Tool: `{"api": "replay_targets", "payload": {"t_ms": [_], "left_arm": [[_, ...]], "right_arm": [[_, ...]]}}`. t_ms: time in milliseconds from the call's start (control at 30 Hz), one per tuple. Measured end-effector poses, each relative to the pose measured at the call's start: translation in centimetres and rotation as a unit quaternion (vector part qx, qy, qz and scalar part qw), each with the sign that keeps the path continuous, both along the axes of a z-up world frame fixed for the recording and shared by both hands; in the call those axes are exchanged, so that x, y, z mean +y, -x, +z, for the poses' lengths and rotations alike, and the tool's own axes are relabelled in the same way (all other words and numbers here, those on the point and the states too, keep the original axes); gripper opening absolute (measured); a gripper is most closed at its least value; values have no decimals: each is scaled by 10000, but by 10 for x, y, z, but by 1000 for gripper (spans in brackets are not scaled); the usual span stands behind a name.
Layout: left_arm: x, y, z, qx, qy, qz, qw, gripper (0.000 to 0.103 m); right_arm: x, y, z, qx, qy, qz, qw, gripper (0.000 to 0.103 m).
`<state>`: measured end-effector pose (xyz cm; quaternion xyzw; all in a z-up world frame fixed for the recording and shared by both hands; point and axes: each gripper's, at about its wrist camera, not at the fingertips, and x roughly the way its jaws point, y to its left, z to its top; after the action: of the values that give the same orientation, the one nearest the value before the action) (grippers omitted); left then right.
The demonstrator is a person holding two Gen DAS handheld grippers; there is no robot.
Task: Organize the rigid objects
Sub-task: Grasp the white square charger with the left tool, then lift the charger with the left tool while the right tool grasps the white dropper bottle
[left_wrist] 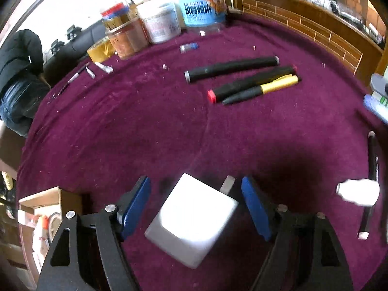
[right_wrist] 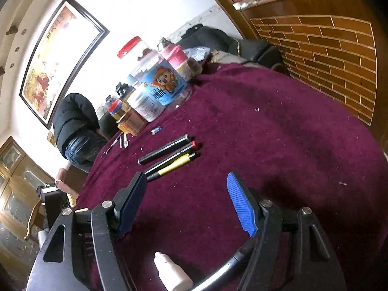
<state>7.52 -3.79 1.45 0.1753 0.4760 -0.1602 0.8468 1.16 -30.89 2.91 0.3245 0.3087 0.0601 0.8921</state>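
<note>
A round surface (left_wrist: 121, 131) covered in deep purple cloth, dotted with pale crumbs, carries everything. Between the left tongs (left_wrist: 195, 205) lies a white block (left_wrist: 194, 220), tilted, apart from both pads. Well ahead of those tongs three markers lie side by side: a black marker (left_wrist: 231, 69), a red-capped marker (left_wrist: 252, 83) and a yellow-banded pen (left_wrist: 262, 91), the last two touching. Farther ahead, at the far edge, stands a cluster of jars (left_wrist: 160, 21). Near the base of the right tongs (right_wrist: 186, 201) rests a small white bottle (right_wrist: 173, 275), beside a curved dark pen (right_wrist: 225, 270).
</note>
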Motion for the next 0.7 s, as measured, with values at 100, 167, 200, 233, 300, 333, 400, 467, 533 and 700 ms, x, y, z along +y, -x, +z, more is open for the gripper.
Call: {"api": "replay_targets", "payload": {"t_ms": [100,167,200,233,300,333,400,467,533,700], "left_arm": [[12,10,6,218,357,102,9991,50],[21,24,10,239,515,162,9983,49],[28,33,14,223,620,212,9976,49],[29,43,17,217,714,263,9969,49],[48,72,32,166,1136,444,9924,49],[51,78,35,152,1217,475,9913,49],[62,102,41,129,1259,505,9907,49],[66,112,39,122,1070,481,9930,49],[70,115,31,196,927,399,9947,49],[86,105,7,563,1350,413,9884,49]], "right_arm": [[0,0,-1,58,23,-7,10000,68],[0,2,3,-20,193,-133,9997,68],[0,4,5,-52,282,-205,9994,68],[0,5,6,-72,345,-258,9990,68],[0,6,7,-93,503,-355,9981,68],[0,6,8,-96,566,-394,9976,68],[2,4,8,-48,761,-466,9960,68],[6,1,8,63,905,-457,9948,68],[14,-3,8,242,944,-258,9949,68],[59,4,26,594,1505,853,9831,68]]}}
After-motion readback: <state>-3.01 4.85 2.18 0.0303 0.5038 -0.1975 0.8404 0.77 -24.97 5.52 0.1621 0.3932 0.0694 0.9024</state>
